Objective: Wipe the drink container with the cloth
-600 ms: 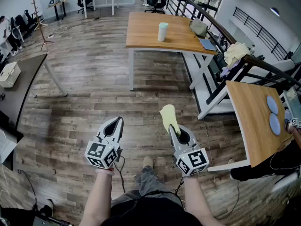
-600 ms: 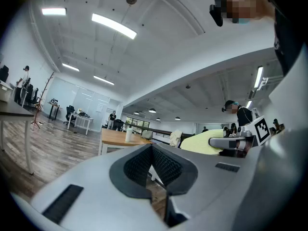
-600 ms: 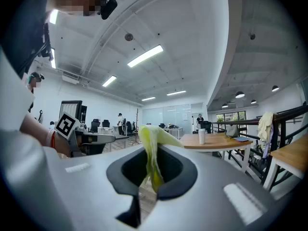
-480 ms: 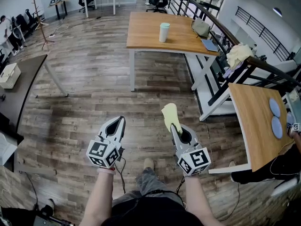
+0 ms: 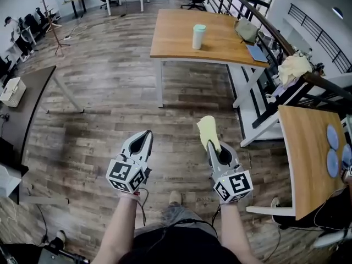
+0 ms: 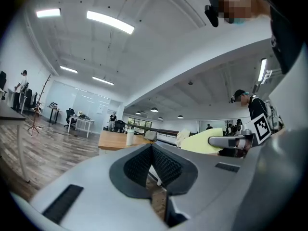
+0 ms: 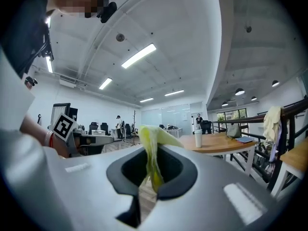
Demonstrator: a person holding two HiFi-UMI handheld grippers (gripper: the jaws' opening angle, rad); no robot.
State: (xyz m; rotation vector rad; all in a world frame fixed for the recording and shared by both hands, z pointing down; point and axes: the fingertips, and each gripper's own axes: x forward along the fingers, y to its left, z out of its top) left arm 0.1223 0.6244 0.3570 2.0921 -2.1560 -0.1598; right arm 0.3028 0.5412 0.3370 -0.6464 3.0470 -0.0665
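Note:
A pale drink container with a green lid (image 5: 198, 36) (image 7: 198, 138) (image 6: 129, 137) stands upright on a wooden table (image 5: 176, 40) far ahead of me. My right gripper (image 5: 211, 146) is shut on a yellow cloth (image 5: 208, 132) (image 7: 153, 150), which sticks up out of its jaws. My left gripper (image 5: 147, 136) (image 6: 152, 150) is shut with nothing in it. Both are held low over the floor, well short of the table.
A bag (image 5: 246, 29) and a blue book (image 5: 257, 53) lie at the table's right end. A black railing with a cloth over it (image 5: 293, 69) runs along the right. A second wooden table (image 5: 305, 147) stands at my right, a dark desk (image 5: 22, 98) at my left.
The whole scene has slid down and right in the head view; the table and container now look a little nearer. Both grippers keep their pose and hold.

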